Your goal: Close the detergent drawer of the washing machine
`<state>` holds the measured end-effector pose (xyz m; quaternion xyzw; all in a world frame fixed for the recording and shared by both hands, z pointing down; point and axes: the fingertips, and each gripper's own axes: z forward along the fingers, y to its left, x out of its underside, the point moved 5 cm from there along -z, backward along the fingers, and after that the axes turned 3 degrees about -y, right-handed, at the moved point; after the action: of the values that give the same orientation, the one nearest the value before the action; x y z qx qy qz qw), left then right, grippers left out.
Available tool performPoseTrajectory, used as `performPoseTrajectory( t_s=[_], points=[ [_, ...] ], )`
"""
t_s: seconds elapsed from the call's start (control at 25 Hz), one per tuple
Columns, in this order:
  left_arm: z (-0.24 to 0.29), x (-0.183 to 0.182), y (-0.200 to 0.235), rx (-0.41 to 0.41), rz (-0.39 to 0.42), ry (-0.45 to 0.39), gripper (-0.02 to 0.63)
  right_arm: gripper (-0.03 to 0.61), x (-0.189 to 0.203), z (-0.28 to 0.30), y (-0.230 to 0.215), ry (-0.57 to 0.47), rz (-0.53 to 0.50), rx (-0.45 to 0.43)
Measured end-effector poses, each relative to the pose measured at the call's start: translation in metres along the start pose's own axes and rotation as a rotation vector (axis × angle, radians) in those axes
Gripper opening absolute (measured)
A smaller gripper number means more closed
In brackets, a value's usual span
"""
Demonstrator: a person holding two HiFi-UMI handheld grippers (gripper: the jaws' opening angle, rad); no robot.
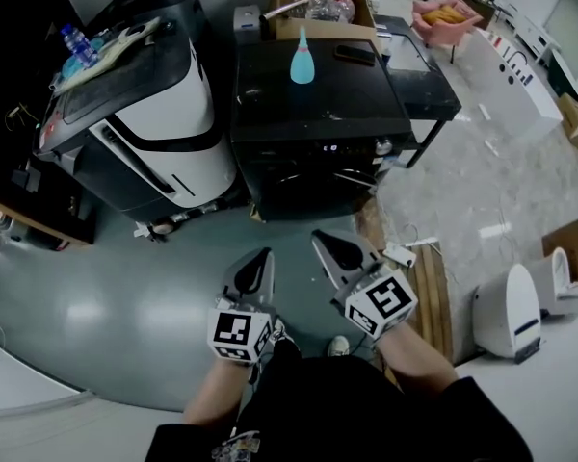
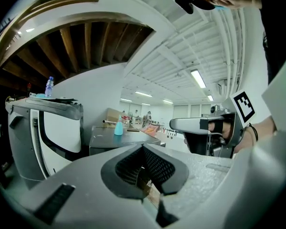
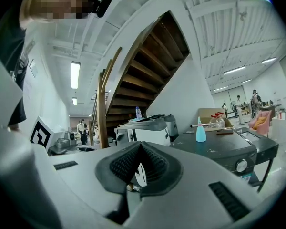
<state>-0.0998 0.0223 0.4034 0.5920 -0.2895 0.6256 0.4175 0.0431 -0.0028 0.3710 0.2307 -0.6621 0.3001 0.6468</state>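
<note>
Both my left gripper (image 1: pixel 261 258) and right gripper (image 1: pixel 324 239) are clenched shut on nothing, well short of the black washing machine (image 1: pixel 318 104), so a sloppy approach could skid off the detergent drawer (image 1: pixel 356 175), which seems to poke out below the knob (image 1: pixel 383 146), and jam it crooked.

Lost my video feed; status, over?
Shut and empty: left gripper, right gripper, both short of black front-loading washing machine. State of detergent drawer unreadable. Nothing blocking approach.

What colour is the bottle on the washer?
The bottle is light blue, clearest in the head view.
</note>
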Motion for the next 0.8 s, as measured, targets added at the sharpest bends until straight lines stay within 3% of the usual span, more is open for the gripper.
performPoseTrajectory(
  t_s=[0.44,0.8],
  points=[
    [-0.032,-0.003,-0.109,-0.020,0.072,-0.029,0.003,-0.003,-0.006,-0.101,0.010,-0.043,0.016,-0.054],
    [-0.051,0.002,-0.166,-0.026,0.083,-0.031,0.003,-0.003,-0.007,-0.154,0.016,-0.048,0.018,-0.077]
  ],
)
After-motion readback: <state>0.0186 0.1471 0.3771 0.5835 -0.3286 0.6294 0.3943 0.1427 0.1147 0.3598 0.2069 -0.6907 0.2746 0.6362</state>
